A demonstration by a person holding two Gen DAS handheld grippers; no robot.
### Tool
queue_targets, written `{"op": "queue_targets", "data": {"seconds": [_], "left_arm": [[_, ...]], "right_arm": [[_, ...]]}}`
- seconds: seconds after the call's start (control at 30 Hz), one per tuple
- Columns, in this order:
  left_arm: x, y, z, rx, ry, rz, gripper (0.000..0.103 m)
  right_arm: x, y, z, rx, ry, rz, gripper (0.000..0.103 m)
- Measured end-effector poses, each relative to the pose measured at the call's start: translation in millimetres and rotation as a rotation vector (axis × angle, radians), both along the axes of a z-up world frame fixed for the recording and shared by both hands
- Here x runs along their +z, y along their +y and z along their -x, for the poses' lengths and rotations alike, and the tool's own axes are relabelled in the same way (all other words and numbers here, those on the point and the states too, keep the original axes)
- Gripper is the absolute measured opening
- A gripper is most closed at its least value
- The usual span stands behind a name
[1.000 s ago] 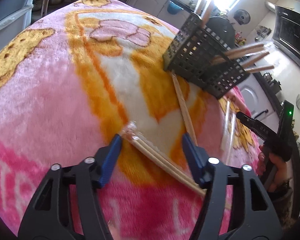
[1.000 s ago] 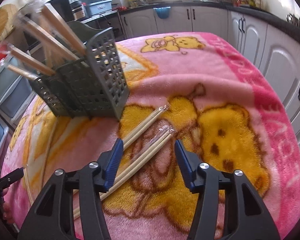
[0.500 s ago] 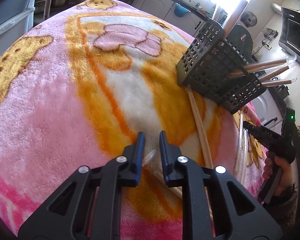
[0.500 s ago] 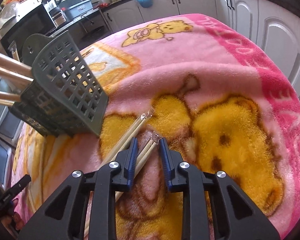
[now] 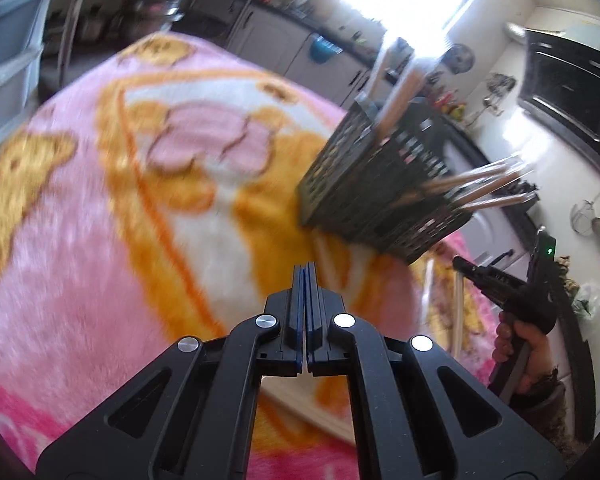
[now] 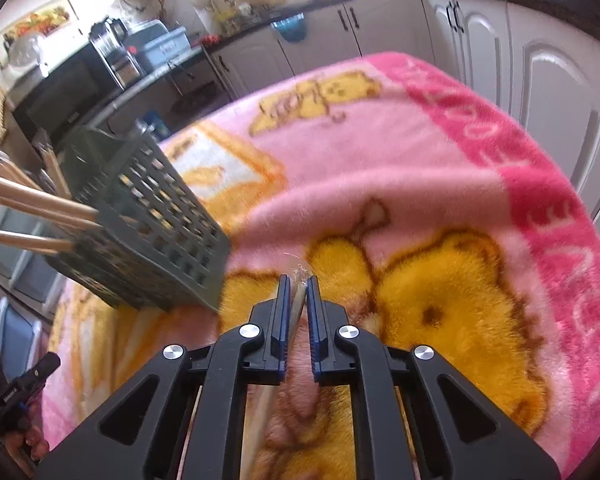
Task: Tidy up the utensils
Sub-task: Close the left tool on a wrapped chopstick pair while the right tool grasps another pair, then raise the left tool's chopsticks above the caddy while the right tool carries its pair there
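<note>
My left gripper (image 5: 304,276) has its blue pads closing tight together. A wrapped pair of wooden chopsticks (image 5: 312,408) hangs close beneath the fingers, seemingly pinched by the thin end of its wrapper. My right gripper (image 6: 298,292) is closing on another wrapped pair (image 6: 298,308), its clear wrapper tip poking out past the pads. A dark perforated basket (image 5: 380,192) (image 6: 148,224) stands tilted on the pink bear blanket (image 6: 420,160). Several chopsticks (image 5: 480,188) (image 6: 32,208) stick out of it. One loose pair (image 5: 324,252) lies at the basket's foot.
In the left wrist view the other gripper (image 5: 460,264) and the hand (image 5: 520,340) that holds it are at the right. The blanket's edge drops off toward white cabinets (image 6: 540,80). Storage drawers (image 5: 4,60) stand at the left, and a counter with appliances runs behind.
Both grippers went from wide open around a chopstick pair to shut. Both have since risen from the blanket with their pairs, toward the basket.
</note>
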State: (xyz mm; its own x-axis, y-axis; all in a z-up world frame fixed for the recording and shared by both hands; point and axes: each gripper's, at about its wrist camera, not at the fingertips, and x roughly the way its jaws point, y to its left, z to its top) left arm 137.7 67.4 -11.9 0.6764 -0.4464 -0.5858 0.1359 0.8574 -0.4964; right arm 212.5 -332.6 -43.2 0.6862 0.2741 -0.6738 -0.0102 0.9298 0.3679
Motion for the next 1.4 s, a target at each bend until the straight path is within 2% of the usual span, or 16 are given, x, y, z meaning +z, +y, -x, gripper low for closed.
{"op": "queue_targets", "data": {"seconds": [0.1,0.17,0.23,0.33,0.43,0.5,0.67,0.87,0.93,0.97,1.0,1.13,1.27,1.4], "left_arm": [[19,-5,1,-0.025,-0.046,-0.014,0.000],[22,-5,3,-0.027,-0.043,-0.035,0.000],[15,-5,5,-0.032,0.005,-0.072,0.001],[-5,1,14,-0.022,0.102,-0.079,0.012],[-22,5,22,-0.004,0.165,-0.085,0.019],[-31,7,26,-0.007,0.205,-0.072,0.028],[-47,3,26,-0.006,0.261,-0.054,0.029],[-48,-5,14,0.001,0.254,-0.084,0.029],[-49,-7,9,0.006,0.248,-0.100,0.021],[-49,-7,7,0.007,0.244,-0.106,0.011],[-49,-7,4,0.005,0.241,-0.098,0.005],[-46,-9,1,-0.019,0.223,-0.091,0.003],[-27,-11,-1,-0.051,0.163,-0.051,0.003],[15,-14,-2,-0.082,0.044,-0.034,0.002]], "right_arm": [[21,5,9,0.019,-0.059,0.025,0.006],[35,11,17,0.034,-0.099,0.052,0.006],[44,16,22,0.043,-0.128,0.078,0.005],[59,24,32,0.056,-0.182,0.110,0.005],[71,28,40,0.061,-0.225,0.111,0.005],[83,29,46,0.067,-0.258,0.095,0.005],[116,35,63,0.087,-0.356,0.098,0.005],[145,42,77,0.108,-0.446,0.120,0.005],[151,44,80,0.116,-0.462,0.121,0.005],[156,45,82,0.121,-0.475,0.122,0.005],[158,46,83,0.124,-0.483,0.123,0.005],[171,50,85,0.139,-0.522,0.133,0.005],[181,54,86,0.150,-0.546,0.135,0.005],[193,60,88,0.166,-0.579,0.132,0.005]]}}
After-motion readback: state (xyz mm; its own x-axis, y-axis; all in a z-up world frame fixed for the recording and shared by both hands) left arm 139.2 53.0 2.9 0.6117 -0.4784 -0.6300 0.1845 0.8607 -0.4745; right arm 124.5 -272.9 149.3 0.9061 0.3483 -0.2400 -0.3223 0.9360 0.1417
